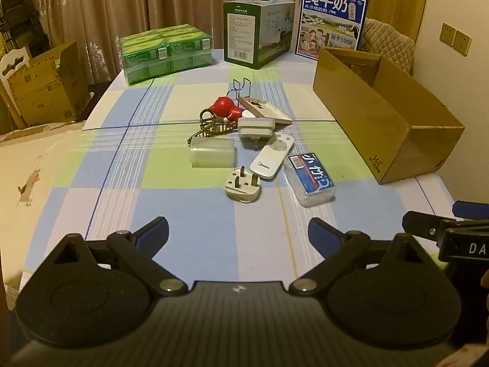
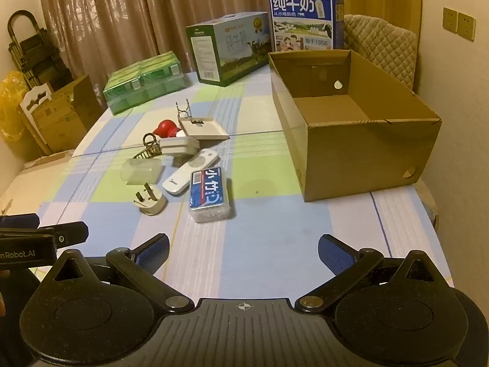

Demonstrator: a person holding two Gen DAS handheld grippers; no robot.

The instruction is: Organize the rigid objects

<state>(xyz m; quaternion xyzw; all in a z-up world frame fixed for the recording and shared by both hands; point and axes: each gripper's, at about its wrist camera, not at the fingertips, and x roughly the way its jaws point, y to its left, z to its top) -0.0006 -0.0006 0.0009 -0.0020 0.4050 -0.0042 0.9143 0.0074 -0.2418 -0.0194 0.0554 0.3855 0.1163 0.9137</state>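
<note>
Left gripper spread wide over the checked tablecloth, nothing between its blue pads, nothing gripped. Right gripper likewise fully spread and holding nothing, hovering over bare cloth short of the clutter; seen side by side, each poking into the edge of the other's view. Cardboard box sitting open-topped on the right part of the table, walls upright, bare brown floor showing inside, a round hole in its far wall and another low on its near face; nothing lying in it as far as visible. Loose pile well apart from the box, to its left: a white three-pin plug adapter nearest the grippers, prongs up; a clear blue-labelled case just beside it; a white remote between the two and slightly beyond; a translucent plastic box, contents impossible to make out; a white plug block behind the remote; a red toy, a woven little basket, a flat white board and a wire stand farther back. At the far edge, a shrink-wrapped green carton pack, a green-and-white milk case and a blue milk case, all closed.
</note>
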